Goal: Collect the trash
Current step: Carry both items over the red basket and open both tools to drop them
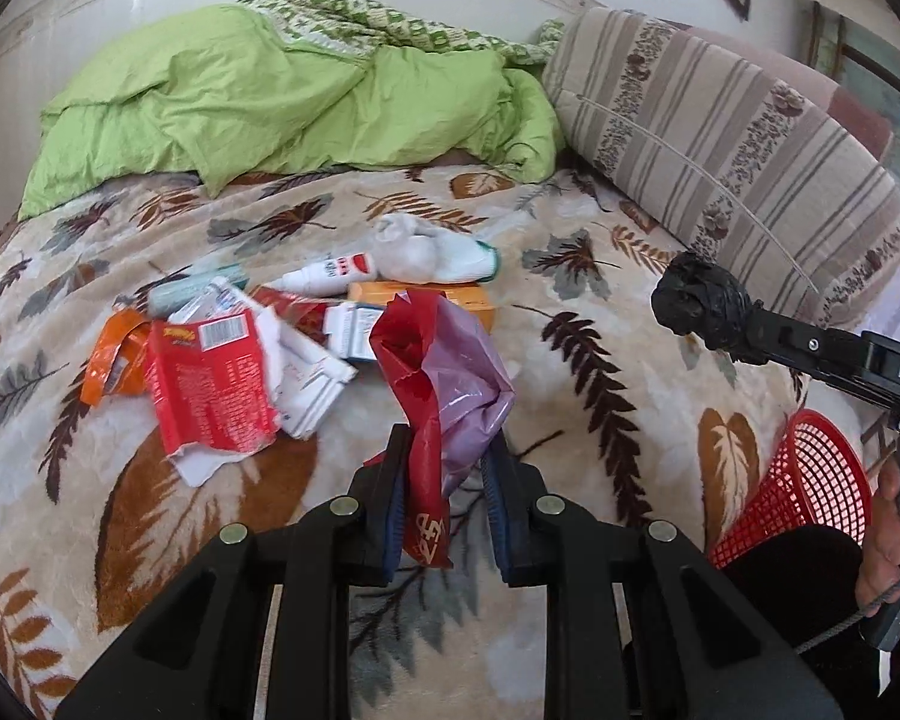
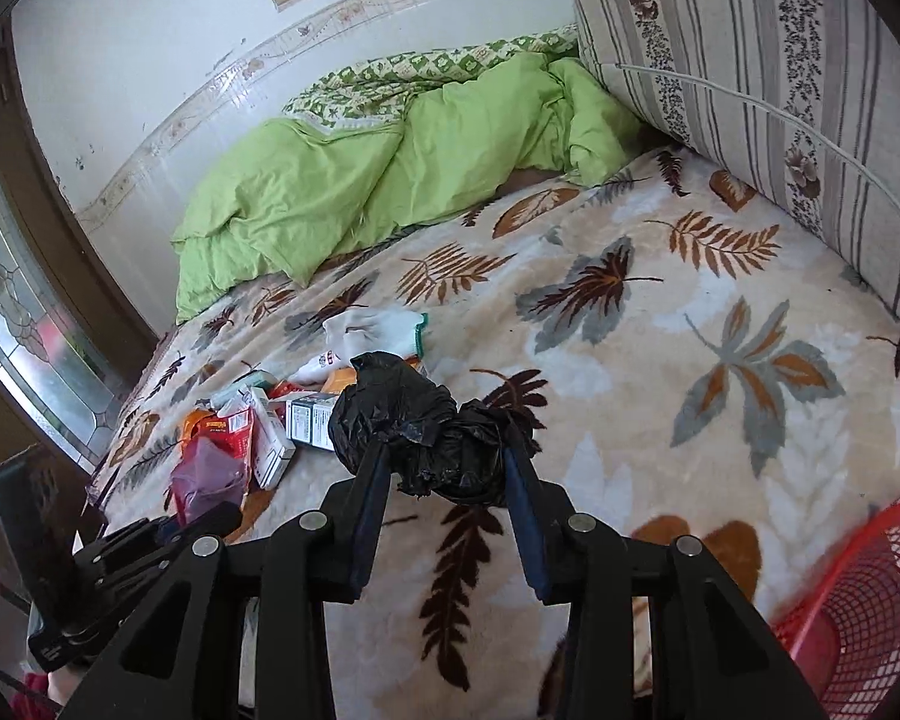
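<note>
Trash pile (image 1: 228,360) is lying on the bed (image 1: 570,420), left of centre. Left gripper (image 1: 444,456) jaws are clamping a red-purple bag (image 1: 450,384); right gripper (image 2: 444,462) jaws are clamping a black bag (image 2: 414,426). Red basket (image 1: 810,480) is sitting lower right.

both wrist views face the bed (image 1: 570,396) closely.

- We see a cream blanket (image 1: 570,372) patterned with brown, orange and grey leaves.
- Beyond the blanket, our lime-green quilt (image 1: 282,102) shows a green-and-white check lining.
- Right of the blanket, a beige cushion (image 1: 720,138) with grey stripes and floral bands.
- At its near right edge, a red mesh basket (image 1: 810,480).
- On it, a red-and-purple bag (image 1: 444,372), a black bag (image 2: 426,438), a red wrapper (image 1: 210,384).
</note>
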`<move>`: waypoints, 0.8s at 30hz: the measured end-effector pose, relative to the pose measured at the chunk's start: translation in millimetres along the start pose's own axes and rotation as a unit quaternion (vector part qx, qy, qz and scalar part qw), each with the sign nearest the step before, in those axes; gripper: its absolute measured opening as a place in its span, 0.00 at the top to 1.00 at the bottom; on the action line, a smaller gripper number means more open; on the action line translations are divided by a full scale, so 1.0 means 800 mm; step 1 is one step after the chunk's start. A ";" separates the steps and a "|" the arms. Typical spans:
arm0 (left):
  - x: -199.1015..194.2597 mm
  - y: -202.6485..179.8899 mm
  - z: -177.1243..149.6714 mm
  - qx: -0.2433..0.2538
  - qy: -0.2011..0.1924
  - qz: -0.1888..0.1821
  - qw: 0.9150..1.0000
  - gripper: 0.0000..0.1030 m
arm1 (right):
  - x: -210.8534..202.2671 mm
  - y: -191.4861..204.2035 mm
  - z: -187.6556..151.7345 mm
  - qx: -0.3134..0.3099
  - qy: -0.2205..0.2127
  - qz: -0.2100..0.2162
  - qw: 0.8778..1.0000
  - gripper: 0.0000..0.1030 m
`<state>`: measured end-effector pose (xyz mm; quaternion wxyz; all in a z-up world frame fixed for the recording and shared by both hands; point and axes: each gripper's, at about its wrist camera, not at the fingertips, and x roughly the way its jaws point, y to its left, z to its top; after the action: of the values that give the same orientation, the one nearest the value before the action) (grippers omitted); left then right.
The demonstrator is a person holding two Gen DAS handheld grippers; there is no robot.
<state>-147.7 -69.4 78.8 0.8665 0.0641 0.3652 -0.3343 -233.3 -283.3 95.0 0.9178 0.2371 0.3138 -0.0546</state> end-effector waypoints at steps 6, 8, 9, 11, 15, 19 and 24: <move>-0.002 -0.111 0.024 0.082 0.006 -0.084 0.993 0.79 | -0.087 -0.068 -0.031 0.033 -0.011 -0.048 0.998 0.60; 0.000 -0.154 0.028 0.104 0.012 -0.119 0.987 0.79 | -0.112 -0.095 -0.042 0.049 -0.013 -0.073 0.996 0.60; 0.004 -0.179 0.029 0.115 0.020 -0.139 0.983 0.79 | -0.127 -0.112 -0.049 0.062 -0.015 -0.088 0.994 0.60; 0.011 -0.221 0.030 0.133 0.034 -0.171 0.976 0.79 | -0.151 -0.142 -0.058 0.087 -0.018 -0.108 0.990 0.60; 0.022 -0.307 0.025 0.168 0.071 -0.232 0.955 0.79 | -0.197 -0.196 -0.080 0.127 -0.026 -0.155 0.979 0.60; 0.034 -0.369 0.022 0.195 0.092 -0.256 0.942 0.67 | -0.225 -0.232 -0.098 0.149 -0.028 -0.190 0.970 0.58; 0.044 -0.392 0.020 0.188 0.102 -0.259 0.942 0.39 | -0.239 -0.255 -0.108 0.160 -0.028 -0.209 0.964 0.46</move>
<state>-316.5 -334.7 107.9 0.6804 0.1630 0.3862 -0.6011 -484.1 -431.5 68.6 0.8443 0.3086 0.3180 -0.3015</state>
